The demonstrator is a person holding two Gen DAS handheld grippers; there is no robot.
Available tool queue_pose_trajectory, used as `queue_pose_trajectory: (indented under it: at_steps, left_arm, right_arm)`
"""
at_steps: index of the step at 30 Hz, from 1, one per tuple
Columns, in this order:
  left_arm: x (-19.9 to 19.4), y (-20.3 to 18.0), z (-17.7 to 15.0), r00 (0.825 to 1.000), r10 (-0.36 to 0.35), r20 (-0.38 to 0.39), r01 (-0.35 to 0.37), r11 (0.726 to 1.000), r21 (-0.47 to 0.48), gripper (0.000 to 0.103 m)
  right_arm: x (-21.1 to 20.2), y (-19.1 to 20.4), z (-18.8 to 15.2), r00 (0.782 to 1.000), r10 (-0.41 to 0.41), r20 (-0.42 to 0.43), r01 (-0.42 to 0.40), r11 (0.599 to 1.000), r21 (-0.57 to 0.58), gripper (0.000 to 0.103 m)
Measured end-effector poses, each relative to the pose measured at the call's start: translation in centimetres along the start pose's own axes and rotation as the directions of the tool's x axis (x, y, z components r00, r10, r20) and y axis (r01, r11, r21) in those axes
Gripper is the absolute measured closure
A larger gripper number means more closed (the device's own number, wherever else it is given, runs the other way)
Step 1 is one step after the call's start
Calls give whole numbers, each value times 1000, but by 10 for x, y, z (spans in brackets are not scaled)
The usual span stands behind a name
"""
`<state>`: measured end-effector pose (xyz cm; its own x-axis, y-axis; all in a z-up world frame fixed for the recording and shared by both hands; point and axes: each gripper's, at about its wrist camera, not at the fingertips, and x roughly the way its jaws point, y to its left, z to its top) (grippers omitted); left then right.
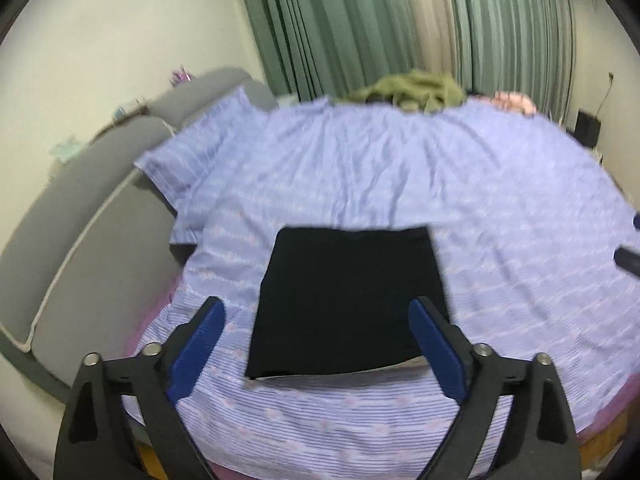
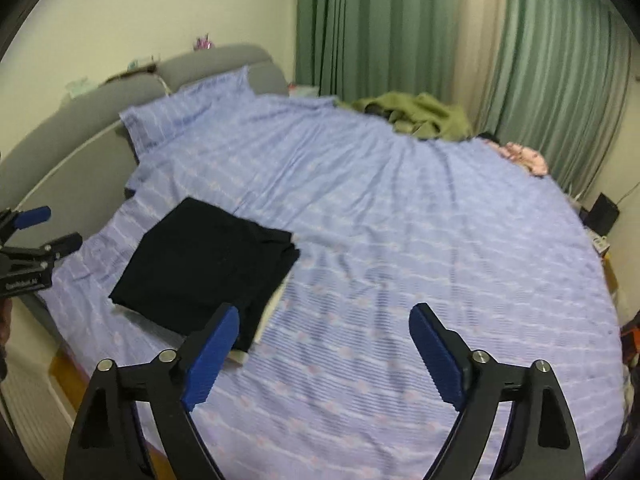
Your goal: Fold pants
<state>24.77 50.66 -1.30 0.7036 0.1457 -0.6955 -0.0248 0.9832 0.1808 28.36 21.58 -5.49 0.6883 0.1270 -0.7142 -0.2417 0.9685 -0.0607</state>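
Observation:
The black pants (image 1: pixel 344 300) lie folded into a flat rectangle on the blue striped bedsheet (image 1: pixel 460 184). A white edge shows under their near side. My left gripper (image 1: pixel 318 310) is open and empty, held above the near edge of the pants. My right gripper (image 2: pixel 324 320) is open and empty, to the right of the pants (image 2: pixel 204 260) and above the bare sheet (image 2: pixel 400 220). The left gripper also shows at the left edge of the right wrist view (image 2: pixel 36 232). The right gripper's tip shows at the right edge of the left wrist view (image 1: pixel 630 258).
A grey padded headboard (image 1: pixel 92 200) runs along the left of the bed. A pillow (image 1: pixel 200 148) lies by it. An olive garment (image 2: pixel 420 116) and a pink item (image 2: pixel 524 156) lie at the far side. Green curtains (image 2: pixel 400 28) hang behind. A black box (image 2: pixel 602 208) stands at right.

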Motion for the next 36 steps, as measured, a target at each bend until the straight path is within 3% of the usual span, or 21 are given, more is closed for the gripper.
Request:
queue_pose_trajectory:
  at_steps: [1, 8, 15, 25, 36]
  left_arm:
    - [-13, -8, 1, 1000, -1, 15, 1, 1000, -3, 0]
    - [-113, -101, -3, 992, -27, 120, 29, 999, -15, 0]
    - [-181, -198, -23, 991, -52, 119, 54, 998, -18, 0]
    - [-251, -305, -45, 981, -104, 165, 104, 995, 11, 0]
    - [-285, -357, -44, 965, -170, 199, 166, 985, 39, 0]
  right_arm:
    - [-19, -11, -5, 1000, -8, 15, 8, 1000, 1, 14]
    - [-104, -82, -45, 998, -10, 65, 5, 998, 69, 14]
    - [-176, -157, -93, 996, -24, 90, 12, 992, 128, 13]
    - [-254, -244, -150, 991, -66, 120, 48, 988, 148, 13]
    - [-292, -288, -180, 987, -88, 136, 59, 977, 204, 13]
